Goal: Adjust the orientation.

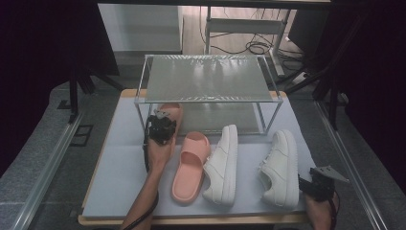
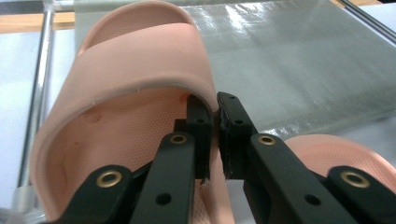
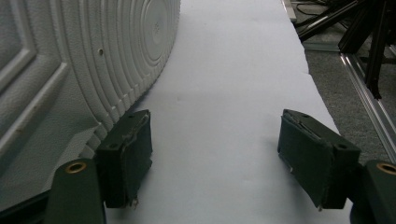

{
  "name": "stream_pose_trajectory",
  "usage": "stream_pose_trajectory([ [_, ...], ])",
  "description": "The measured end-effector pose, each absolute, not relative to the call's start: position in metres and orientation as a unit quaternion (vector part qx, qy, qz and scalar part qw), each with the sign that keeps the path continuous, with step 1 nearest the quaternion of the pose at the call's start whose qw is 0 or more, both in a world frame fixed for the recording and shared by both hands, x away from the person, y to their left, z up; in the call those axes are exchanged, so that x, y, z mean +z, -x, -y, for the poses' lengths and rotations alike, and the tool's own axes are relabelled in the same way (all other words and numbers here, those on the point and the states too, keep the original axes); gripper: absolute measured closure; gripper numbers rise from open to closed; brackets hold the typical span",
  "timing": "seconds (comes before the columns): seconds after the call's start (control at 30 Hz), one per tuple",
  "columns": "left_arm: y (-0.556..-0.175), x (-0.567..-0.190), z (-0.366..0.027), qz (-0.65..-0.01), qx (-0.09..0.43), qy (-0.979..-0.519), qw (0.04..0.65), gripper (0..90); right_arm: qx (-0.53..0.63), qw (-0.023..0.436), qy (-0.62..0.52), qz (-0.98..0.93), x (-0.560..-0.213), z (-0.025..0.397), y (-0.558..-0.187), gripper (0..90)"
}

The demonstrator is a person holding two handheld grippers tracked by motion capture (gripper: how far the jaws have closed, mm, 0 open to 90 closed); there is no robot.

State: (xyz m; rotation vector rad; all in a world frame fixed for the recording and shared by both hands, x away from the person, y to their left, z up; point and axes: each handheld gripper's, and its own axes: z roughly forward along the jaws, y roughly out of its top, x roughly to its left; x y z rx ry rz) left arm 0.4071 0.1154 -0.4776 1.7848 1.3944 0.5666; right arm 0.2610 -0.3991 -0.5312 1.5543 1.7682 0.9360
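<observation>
At worktop left, beside the rack's point(image 1: 206, 79) lower shelf: left tongs point(image 2: 218, 122) pinching the strap edge of one pink slide point(image 2: 135, 60). Second pink slide point(image 1: 190, 167) lies beside two white sneakers point(image 1: 222, 165). At worktop right: right tongs point(image 3: 215, 149) spread wide, empty, one pad just beside a sneaker sole point(image 3: 84, 56).

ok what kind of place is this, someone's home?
Probably not: it looks like a lab or data-collection rig. Dark curtains close in the sides, metal frame rails flank the table, and loose cables lie on the floor behind a bare wire shoe rack.
</observation>
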Motion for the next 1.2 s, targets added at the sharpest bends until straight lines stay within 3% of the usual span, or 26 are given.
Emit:
stream_pose_trajectory([
  [0.37,-0.385,-0.459,-0.128,-0.515,0.220,-0.728,0.396,67.8,0.353,0.300,-0.585,-0.666,-0.531,0.399,-0.261,26.6],
  [0.73,-0.340,-0.464,-0.165,-0.485,0.182,-0.759,0.393,53.2,0.352,0.300,-0.586,-0.666,-0.531,0.399,-0.261,26.6],
  [0.9,-0.318,-0.467,-0.183,-0.481,0.162,-0.761,0.405,56.6,0.352,0.300,-0.586,-0.665,-0.531,0.399,-0.261,26.6],
  [1.07,-0.298,-0.470,-0.196,-0.473,0.147,-0.763,0.415,68.5,0.352,0.300,-0.586,-0.665,-0.531,0.399,-0.261,26.6],
  [1.17,-0.291,-0.476,-0.198,-0.471,0.146,-0.769,0.406,81.0,0.352,0.300,-0.586,-0.665,-0.531,0.399,-0.261,26.6],
  [1.2,-0.290,-0.478,-0.198,-0.472,0.146,-0.770,0.404,81.0,0.352,0.300,-0.586,-0.665,-0.531,0.399,-0.261,26.6],
])
